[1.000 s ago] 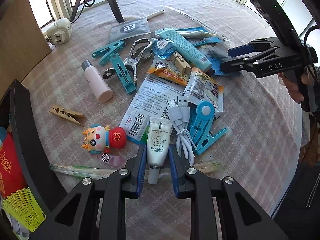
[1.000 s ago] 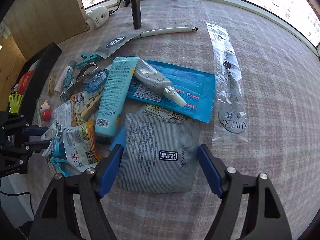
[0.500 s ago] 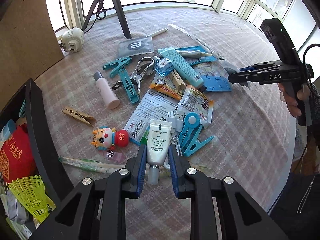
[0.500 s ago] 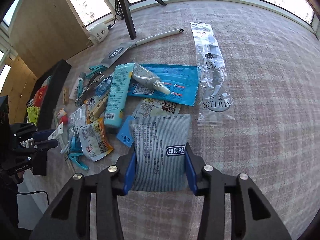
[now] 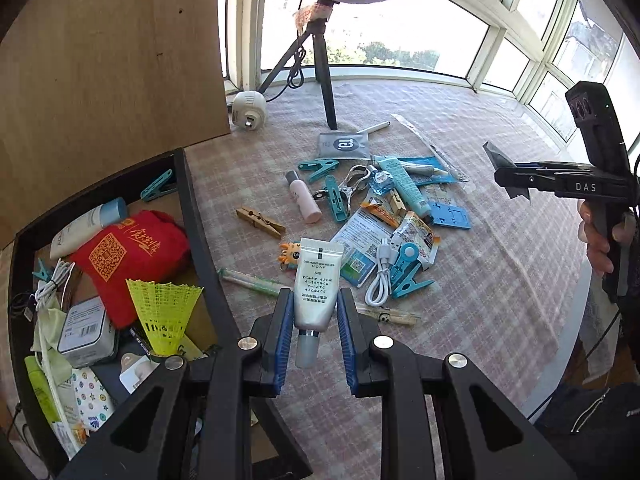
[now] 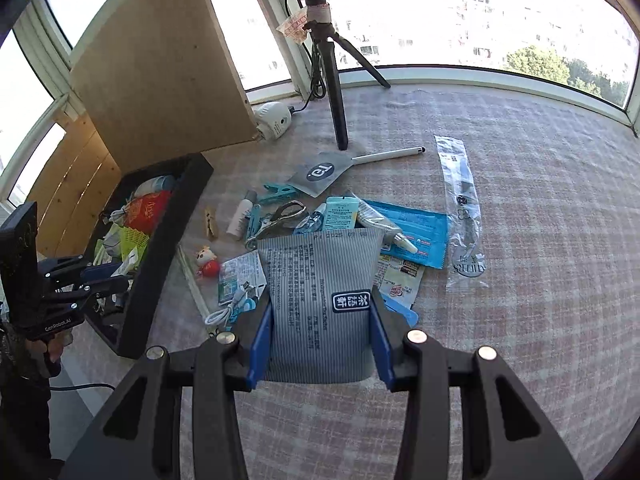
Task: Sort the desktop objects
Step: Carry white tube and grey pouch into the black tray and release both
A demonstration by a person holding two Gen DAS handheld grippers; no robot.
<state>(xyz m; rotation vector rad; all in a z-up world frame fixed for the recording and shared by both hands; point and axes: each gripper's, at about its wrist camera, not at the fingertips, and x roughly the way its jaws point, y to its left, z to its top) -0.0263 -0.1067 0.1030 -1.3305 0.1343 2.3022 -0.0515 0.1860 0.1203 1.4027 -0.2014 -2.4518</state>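
My left gripper (image 5: 312, 314) is shut on a white cream tube (image 5: 318, 276), cap toward the camera, lifted above the checked tablecloth beside the black storage box (image 5: 197, 236). My right gripper (image 6: 320, 322) is shut on a grey striped pouch (image 6: 320, 276), held up off the table above the pile. In the left wrist view the right gripper (image 5: 505, 180) hangs at the right, in a person's hand. The left gripper (image 6: 114, 280) shows over the box (image 6: 160, 264) in the right wrist view. The pile (image 5: 380, 208) holds clips, tubes, sachets, a cable and pegs.
The box is filled with a red bag (image 5: 128, 256), a yellow shuttlecock (image 5: 164, 312), a tin and bottles. A tripod (image 5: 324, 80) with a ring light, a white camera (image 5: 248, 110) and a wooden board (image 5: 112, 60) stand at the back. The table edge curves at the right.
Both grippers rose off the table with their loads. The right jaws closed on the striped pouch and lifted it. The left one swung toward the black box with the tube.
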